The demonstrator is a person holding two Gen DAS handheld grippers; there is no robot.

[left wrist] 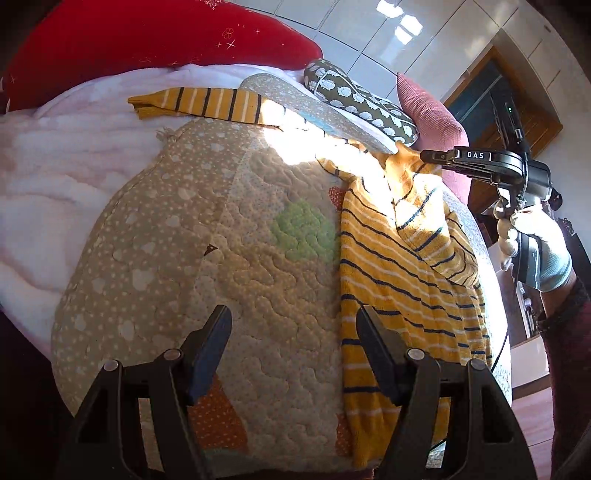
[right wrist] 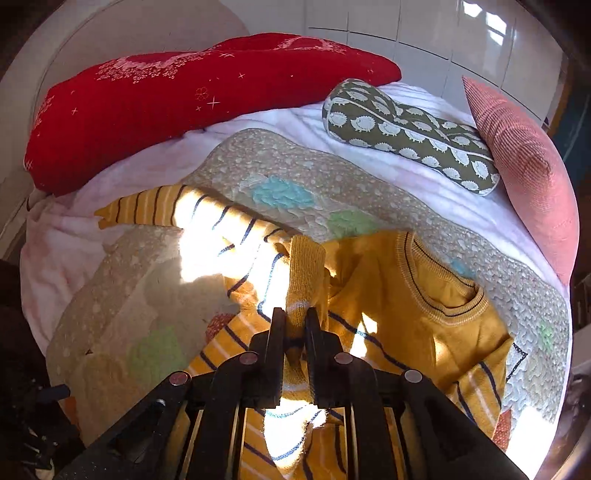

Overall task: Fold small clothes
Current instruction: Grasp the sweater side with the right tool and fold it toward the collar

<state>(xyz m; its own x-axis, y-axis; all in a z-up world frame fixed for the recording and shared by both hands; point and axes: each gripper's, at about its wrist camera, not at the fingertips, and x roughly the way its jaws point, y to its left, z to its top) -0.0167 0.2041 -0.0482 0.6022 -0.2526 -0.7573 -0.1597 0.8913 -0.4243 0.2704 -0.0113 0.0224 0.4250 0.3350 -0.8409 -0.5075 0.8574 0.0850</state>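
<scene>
My right gripper [right wrist: 295, 319] pinches the sweater [right wrist: 406, 295] cuff; sweater's on the quilt [left wrist: 258, 229]. Left gripper [left wrist: 293, 347] wide, empty. Step: folding sleeve in. Next: lay cuff across body, let go.

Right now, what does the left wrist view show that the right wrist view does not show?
Only the left wrist view shows the open left gripper above the quilt, and the right gripper from outside with the gloved hand.

Only the right wrist view shows the sweater's neckline and the cuff clamped.

Both show the yellow striped sweater, red pillow, hedgehog cushion and pink cushion.
</scene>
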